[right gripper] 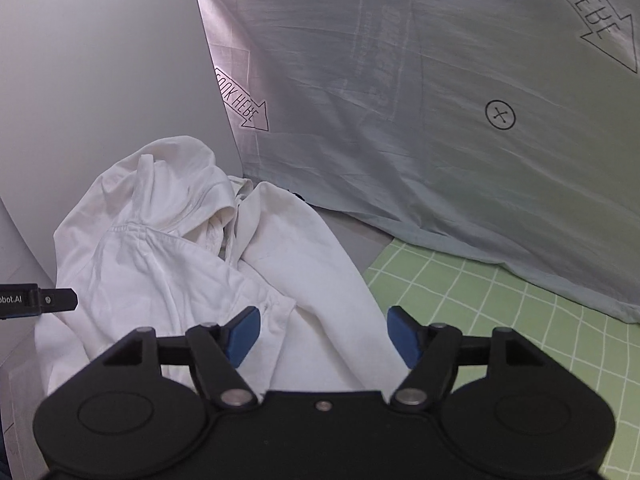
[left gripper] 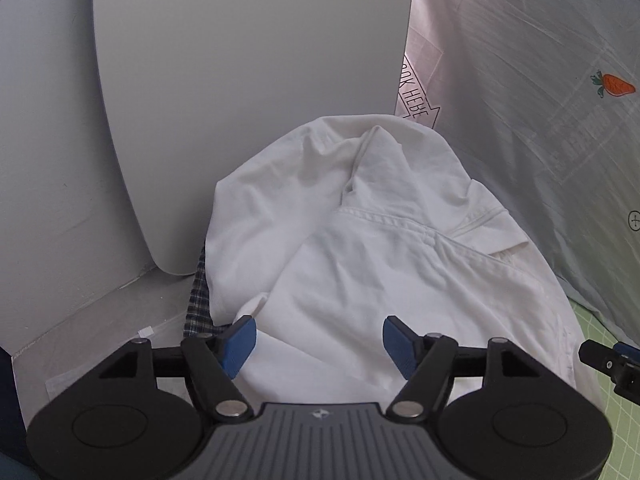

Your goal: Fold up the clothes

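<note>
Both of your tongs stand released: your left gripper [left gripper: 319, 342] and your right gripper [right gripper: 324, 334] hold their blue pads apart above the crumpled white cotton shirt [left gripper: 360, 240], pinching none of it. That shirt lies heaped against the pale grey board [left gripper: 240, 80], partly over a dark checked cloth [left gripper: 198, 300], beside the green grid-patterned mat [right gripper: 500, 312] and the carrot-printed light sheet [right gripper: 440, 120].

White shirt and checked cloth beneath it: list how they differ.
The white shirt is plain white; the checked cloth is a dark plaid. The white shirt lies on top, crumpled and almost wholly visible; the checked cloth shows only as a narrow strip at its left edge. Both lie on the same surface, and neither gripper holds them.
</note>
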A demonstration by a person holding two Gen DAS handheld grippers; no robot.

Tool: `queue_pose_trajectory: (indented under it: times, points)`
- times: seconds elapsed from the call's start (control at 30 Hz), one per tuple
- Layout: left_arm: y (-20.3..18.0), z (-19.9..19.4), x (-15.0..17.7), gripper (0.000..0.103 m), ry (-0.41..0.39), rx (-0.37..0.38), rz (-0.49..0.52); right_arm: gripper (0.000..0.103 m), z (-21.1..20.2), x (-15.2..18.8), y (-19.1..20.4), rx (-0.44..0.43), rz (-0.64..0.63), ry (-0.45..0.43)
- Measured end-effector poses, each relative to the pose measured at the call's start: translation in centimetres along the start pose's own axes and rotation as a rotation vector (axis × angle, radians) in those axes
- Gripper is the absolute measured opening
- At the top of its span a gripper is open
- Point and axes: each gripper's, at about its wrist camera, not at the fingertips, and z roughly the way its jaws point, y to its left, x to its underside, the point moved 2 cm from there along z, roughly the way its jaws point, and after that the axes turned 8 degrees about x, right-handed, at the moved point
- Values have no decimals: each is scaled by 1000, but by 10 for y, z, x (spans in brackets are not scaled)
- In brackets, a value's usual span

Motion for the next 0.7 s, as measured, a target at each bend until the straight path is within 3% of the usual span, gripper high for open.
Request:
queue_pose_trajectory:
  times: [0.2,0.37,0.4,0.43,0.5,0.53,0.57,0.7]
  points:
    - [-1,43,-10,82,44,67,60,81,55,-15,4,-33,39,77]
    - [-5,57,-13,83,45,75,16,81,79,-22,11,-106,63,121]
    - [-6,58,-13,79,42,78,13,73,79,-22,13,-131,59,116]
    - [-8,58,-12,75,38,81,10,56,78,-23,16,-168,47,105]
    - [-11,57,-12,56,33,89,6,35,76,-22,23,-179,17,104]
    - [-13,56,-13,50,32,94,3,16,74,-22,27,-172,-5,105]
    - [-14,54,-13,34,40,111,-12,12,72,-21,30,-180,-16,106]
    - [-20,43,-15,19,35,106,-67,6,60,-26,35,-208,-6,99]
